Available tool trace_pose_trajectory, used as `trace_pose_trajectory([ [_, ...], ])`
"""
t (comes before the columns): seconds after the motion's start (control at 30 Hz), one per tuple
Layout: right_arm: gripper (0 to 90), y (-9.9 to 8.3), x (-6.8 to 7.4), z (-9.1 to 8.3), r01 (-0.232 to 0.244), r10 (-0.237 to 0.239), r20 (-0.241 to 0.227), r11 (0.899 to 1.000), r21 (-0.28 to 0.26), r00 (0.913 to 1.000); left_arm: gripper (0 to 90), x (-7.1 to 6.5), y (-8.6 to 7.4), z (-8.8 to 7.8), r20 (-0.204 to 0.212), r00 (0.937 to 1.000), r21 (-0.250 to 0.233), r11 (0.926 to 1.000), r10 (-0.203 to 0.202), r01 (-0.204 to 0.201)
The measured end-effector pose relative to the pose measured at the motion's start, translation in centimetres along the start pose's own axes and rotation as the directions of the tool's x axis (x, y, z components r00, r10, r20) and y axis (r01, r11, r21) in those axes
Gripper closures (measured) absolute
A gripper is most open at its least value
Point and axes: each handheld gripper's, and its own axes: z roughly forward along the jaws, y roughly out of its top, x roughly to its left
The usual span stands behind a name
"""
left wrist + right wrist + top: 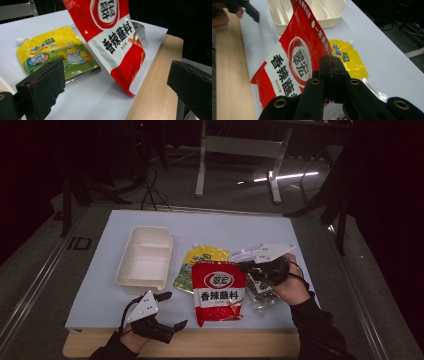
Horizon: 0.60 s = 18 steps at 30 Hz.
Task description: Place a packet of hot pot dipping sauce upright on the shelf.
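Red pouch (294, 65) in right gripper (332, 62)

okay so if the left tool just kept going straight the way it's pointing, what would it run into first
Most likely the red pouch, which hangs tilted from the right tool, shut on its edge. The left tool is open, with bare white table cover ahead of its jaws. Depth is hard to judge.

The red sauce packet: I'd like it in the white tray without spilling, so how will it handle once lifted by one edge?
The red sauce packet, pinched at its edge by the right gripper, hangs bowed, so it is probably floppy. Its glossy film looks slippery. It seems light, since one edge pinch carries it.
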Motion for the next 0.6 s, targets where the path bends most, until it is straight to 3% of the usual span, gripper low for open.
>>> trace_pose_trajectory([
  [0.2,89.1,0.3,1.3,-1.2,0.035,-0.035,-0.015,0.999,-0.025,0.9993,2.4,0.0,0.8,-0.1,-0.006,0.9998,-0.003,0.9998,0.021,-0.021],
  [0.37,89.1,1.0,2.8,-2.1,0.076,-0.078,-0.029,0.996,-0.040,0.9966,2.4,0.2,2.1,-0.4,0.013,0.9983,0.003,0.9984,0.057,-0.057],
  [0.5,89.1,1.8,3.8,-2.5,0.108,-0.111,-0.048,0.993,-0.046,0.9927,2.4,0.3,3.1,-0.4,0.004,0.9958,-0.001,0.9959,0.091,-0.091],
  [0.6,89.1,2.4,4.6,-2.9,0.136,-0.139,-0.052,0.989,-0.051,0.9890,2.6,0.3,3.6,-0.1,0.025,0.9936,-0.005,0.9939,0.110,-0.110],
])
